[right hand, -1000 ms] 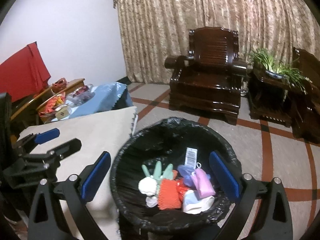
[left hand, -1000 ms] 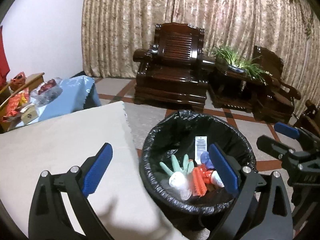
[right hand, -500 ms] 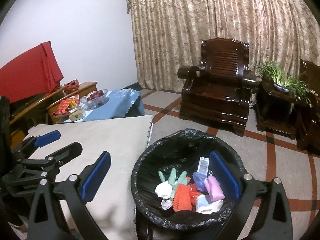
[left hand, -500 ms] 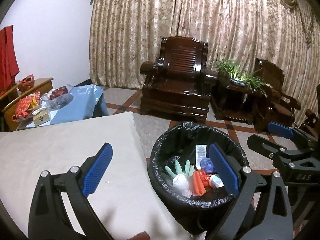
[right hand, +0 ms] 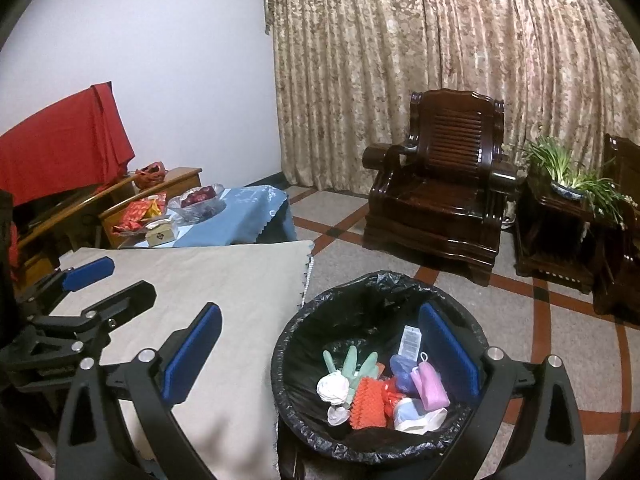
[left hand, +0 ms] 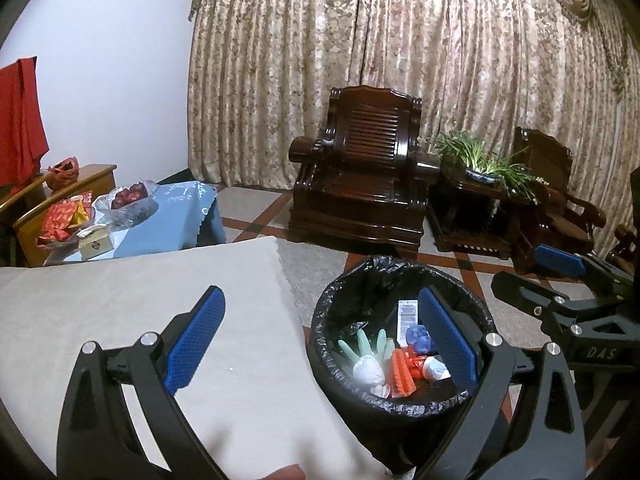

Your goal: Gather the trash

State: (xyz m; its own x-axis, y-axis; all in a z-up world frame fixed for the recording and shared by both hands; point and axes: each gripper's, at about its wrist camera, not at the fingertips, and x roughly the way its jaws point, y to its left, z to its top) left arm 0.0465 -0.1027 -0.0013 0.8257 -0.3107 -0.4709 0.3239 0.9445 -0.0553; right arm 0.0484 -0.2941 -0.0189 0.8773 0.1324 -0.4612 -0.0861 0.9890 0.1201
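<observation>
Left wrist view: left hand-held gripper spread wide, nothing between the blue pads. Held over the edge where the beige-covered surface meets the black-lined trash bin, probably so the bin stays in reach without blocking the drop. Surface bare in the part shown, no litter to be seen. Trash already down in the bin: a green glove, a white crumpled wad, an orange ridged piece, a white tag. Right hand-held gripper off to the right, its jaws apart and empty too.

Right wrist view: right hand-held gripper likewise wide open, gripping nothing, aimed down into the bin. Same heap inside, plus a pink pouch and a bluish item. Left hand-held gripper over the cloth at left. Bin standing on the floor hard against the surface's edge, likely placed there for short carries. Collecting looks finished, or nearly so.
</observation>
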